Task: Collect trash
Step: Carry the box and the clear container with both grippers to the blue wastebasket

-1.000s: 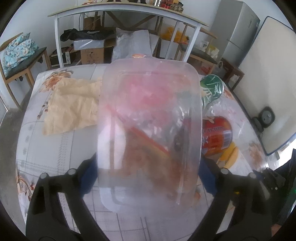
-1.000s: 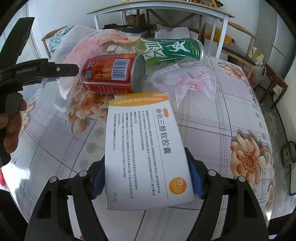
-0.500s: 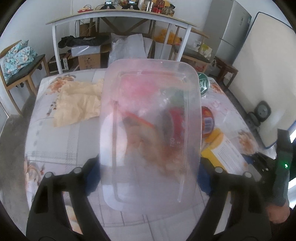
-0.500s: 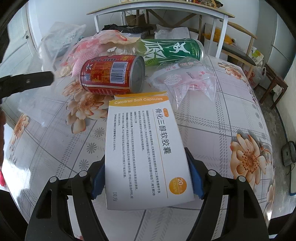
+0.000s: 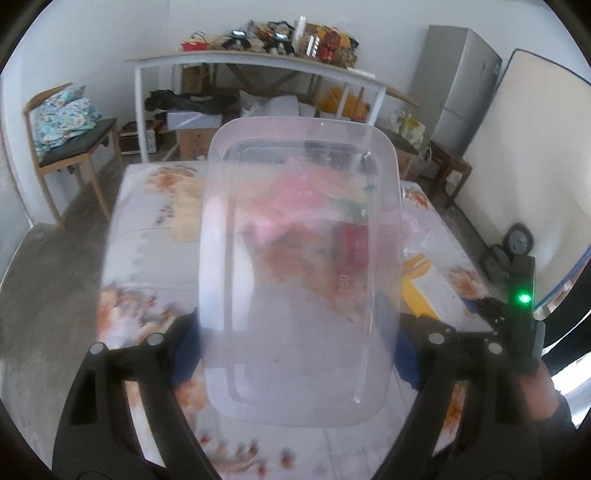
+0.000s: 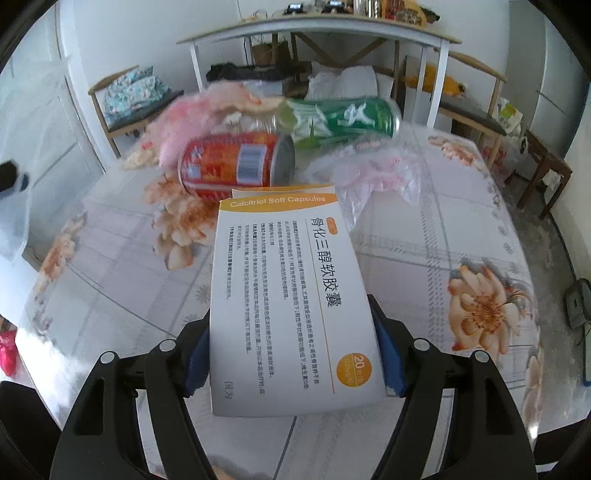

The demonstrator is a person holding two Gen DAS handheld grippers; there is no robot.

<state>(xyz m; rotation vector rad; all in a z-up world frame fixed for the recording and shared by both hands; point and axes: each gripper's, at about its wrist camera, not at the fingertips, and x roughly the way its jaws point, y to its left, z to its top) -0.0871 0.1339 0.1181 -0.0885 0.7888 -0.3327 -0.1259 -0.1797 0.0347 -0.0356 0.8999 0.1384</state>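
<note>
Lifted off the table, the empty clear tub (image 5: 299, 273) sits clamped in the left gripper (image 5: 295, 354); right gripper (image 6: 291, 358) grips a medicine box (image 6: 291, 295).

Seen through the clear container (image 5: 299, 277), centre frame, the trash on the worktop (image 5: 147, 254) blurs into smears.

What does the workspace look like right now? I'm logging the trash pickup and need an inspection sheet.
Surface: floral tablecloth on the table.
Job's things: clear plastic container; medicine box; red can and green can lying down; pink wrapper; clear bag.
Clutter: yellowish cloth, blurred.
Grippers: left hand-held gripper shut on the container; right hand-held gripper shut on the box.
Cables: nothing seen.
Surroundings: white desk, chair, fridge.
</note>
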